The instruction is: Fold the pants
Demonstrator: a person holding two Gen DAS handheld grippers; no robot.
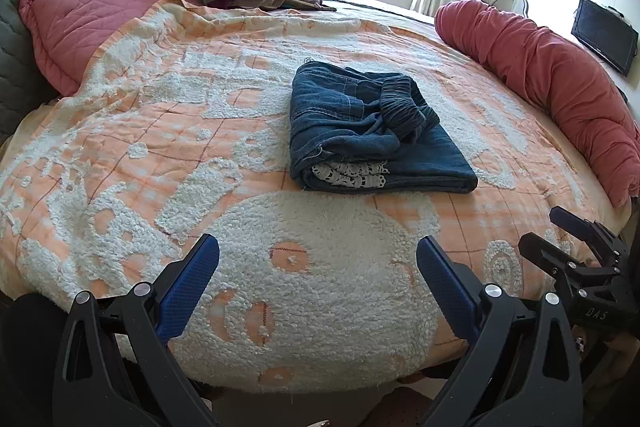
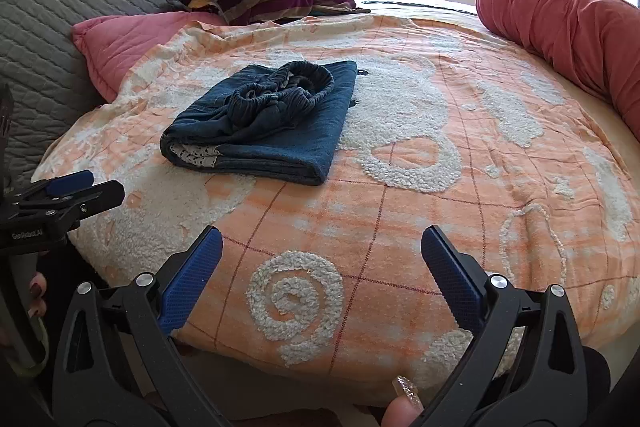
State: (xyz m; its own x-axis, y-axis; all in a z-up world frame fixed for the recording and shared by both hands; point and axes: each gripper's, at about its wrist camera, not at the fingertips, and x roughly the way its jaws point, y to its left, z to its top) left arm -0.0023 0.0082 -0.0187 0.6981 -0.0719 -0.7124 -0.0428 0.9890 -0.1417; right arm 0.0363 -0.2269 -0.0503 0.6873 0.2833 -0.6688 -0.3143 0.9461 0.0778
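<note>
Your dark blue denim pants [image 1: 376,131] lie already folded into a thick square packet on the orange and white tufted bedspread [image 1: 240,227], near the middle of the bed. In the left wrist view the packet sits at about 12 o'clock from your left claw [image 1: 318,287], and in the right wrist view it sits at about 11 o'clock from your right claw [image 2: 320,287].

Both claws are spread wide, they hold nothing, and both stand well apart from the pants, near the edge of the bed.

To my judgement the folding is almost done, and what remains is only to make it tidy. The gathered elastic waistband [image 1: 404,103] is bunched on top of the packet and does not lie flat, and a piece of white lace trim [image 1: 348,175] looks out from the near folded edge.

If you want a clean result, come to the packet from the near side with both claws low. Pinch the waistband at its two ends, not in the middle, and pull it gently outward so that it becomes flat. Do not lift high, because the layers below can open. Then press the top lightly. The lace you can push inside with one closed fingertip.
</note>
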